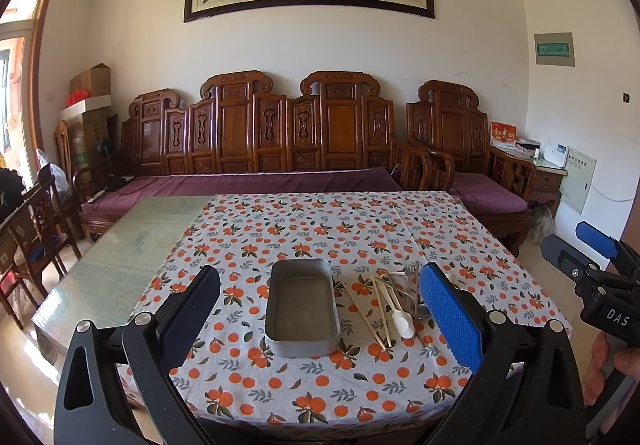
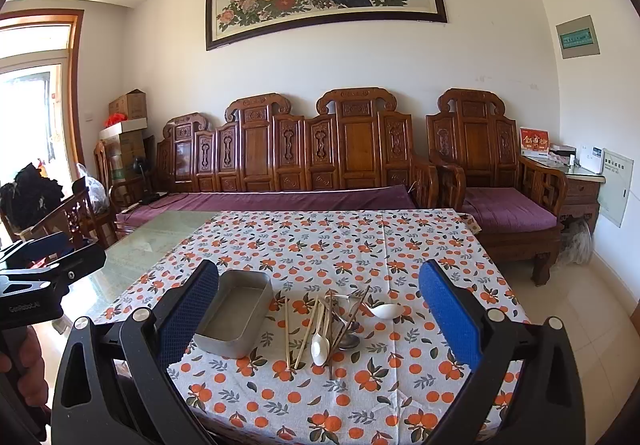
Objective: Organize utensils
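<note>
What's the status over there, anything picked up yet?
Left gripper and right gripper open, holding nothing. Metal tray empty. Utensil pile beside it, untouched. Nothing in the way.

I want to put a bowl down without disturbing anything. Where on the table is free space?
The far cloth beyond the metal tray and the utensil pile is bare, also the near strip before them. Crowded: the narrow gap between tray and chopsticks.

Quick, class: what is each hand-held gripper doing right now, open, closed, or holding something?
Left hand-held gripper: open, holding nothing.
Right hand-held gripper: open, holding nothing.
</note>
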A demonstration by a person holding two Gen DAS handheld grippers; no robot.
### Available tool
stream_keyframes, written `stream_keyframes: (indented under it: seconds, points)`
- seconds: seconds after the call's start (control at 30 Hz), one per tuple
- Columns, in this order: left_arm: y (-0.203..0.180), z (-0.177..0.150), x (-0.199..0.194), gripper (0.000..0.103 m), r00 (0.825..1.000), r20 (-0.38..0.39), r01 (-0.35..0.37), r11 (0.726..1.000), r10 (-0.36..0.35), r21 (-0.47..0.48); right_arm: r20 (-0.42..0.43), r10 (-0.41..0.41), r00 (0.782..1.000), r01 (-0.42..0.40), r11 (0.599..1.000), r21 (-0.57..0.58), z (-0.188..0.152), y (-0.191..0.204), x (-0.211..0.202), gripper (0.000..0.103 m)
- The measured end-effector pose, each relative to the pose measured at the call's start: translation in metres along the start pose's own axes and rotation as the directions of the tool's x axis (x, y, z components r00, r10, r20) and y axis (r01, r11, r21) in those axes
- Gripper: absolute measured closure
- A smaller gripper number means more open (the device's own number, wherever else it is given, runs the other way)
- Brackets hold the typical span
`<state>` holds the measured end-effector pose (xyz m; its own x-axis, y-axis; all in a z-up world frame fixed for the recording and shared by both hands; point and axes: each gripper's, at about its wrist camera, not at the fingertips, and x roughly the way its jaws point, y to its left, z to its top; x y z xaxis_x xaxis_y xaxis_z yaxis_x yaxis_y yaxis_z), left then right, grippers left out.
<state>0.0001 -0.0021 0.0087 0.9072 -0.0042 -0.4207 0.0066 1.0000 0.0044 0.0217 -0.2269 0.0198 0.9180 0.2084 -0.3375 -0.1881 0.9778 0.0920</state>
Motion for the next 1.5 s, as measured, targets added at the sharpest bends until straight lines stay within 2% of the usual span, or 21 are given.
stream_keyframes:
  seconds: [1.1,1.3,1.5]
  points:
    - [-0.001,0.002,-0.008,0.006,1.000,0.013,0.016,1.000,-0.016,0.006,0.005,0.001,1.000,-0.001,1.000,0.002,0.002,-0.001,-0.001,0.002]
    - [-0.002,-0.006,0.003,0.006,1.000,-0.016,0.021,1.000,-0.021,0.013,-0.003,0.007,1.000,-0.007,1.000,0.005,0.003,-0.002,0.000,0.002]
    - [-0.005,-0.023,0.030,0.006,0.996,-0.088,0.029,0.999,-0.026,0.034,-0.042,0.016,0.999,-0.016,1.000,-0.004,-0.007,-0.004,0.014,0.002]
